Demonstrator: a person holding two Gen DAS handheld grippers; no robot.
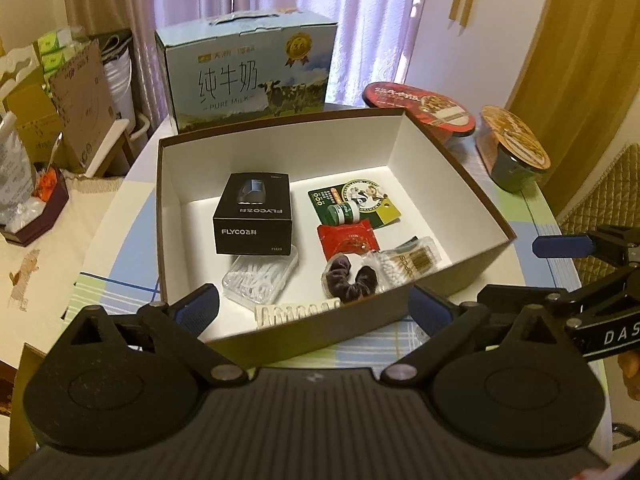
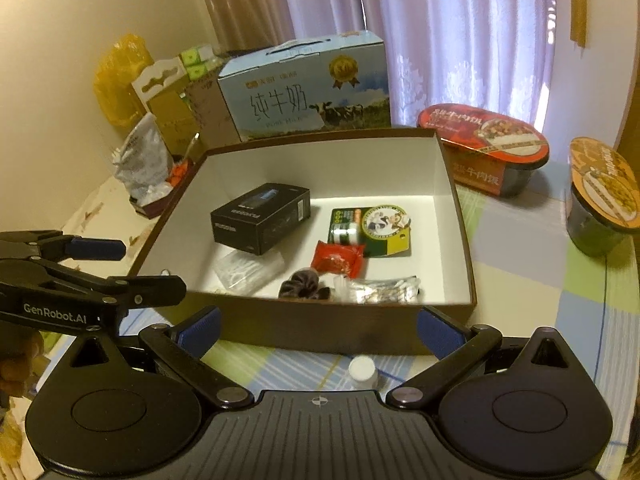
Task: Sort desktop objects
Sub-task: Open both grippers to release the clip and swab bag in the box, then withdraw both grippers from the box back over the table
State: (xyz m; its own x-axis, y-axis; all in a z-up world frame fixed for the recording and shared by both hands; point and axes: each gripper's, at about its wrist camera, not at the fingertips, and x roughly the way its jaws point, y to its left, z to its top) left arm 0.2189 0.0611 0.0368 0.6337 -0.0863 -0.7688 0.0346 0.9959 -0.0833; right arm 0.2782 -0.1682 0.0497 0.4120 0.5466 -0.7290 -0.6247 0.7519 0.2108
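Observation:
A brown box with white inside [image 1: 452, 160] [image 2: 460, 216] stands on the table. In it lie a black FLYCO box [image 1: 254, 216] [image 2: 262, 218], a clear case of floss picks [image 1: 260, 280], a green card [image 1: 356, 200], a red packet [image 1: 347, 240], a dark scrunchie [image 1: 350, 280], a cotton swab pack [image 1: 408, 264] and a white hair clip [image 1: 296, 312]. A small white bottle [image 2: 363, 372] stands on the table before the box. My left gripper [image 1: 316, 308] is open and empty at the box's near wall. My right gripper [image 2: 318, 332] is open and empty above the bottle.
A blue milk carton [image 1: 248, 76] stands behind the box. Two instant noodle bowls [image 1: 424, 108] [image 1: 514, 148] sit at the back right. Bags and cartons [image 1: 24, 152] crowd the left side. The tablecloth [image 2: 520, 280] is checked.

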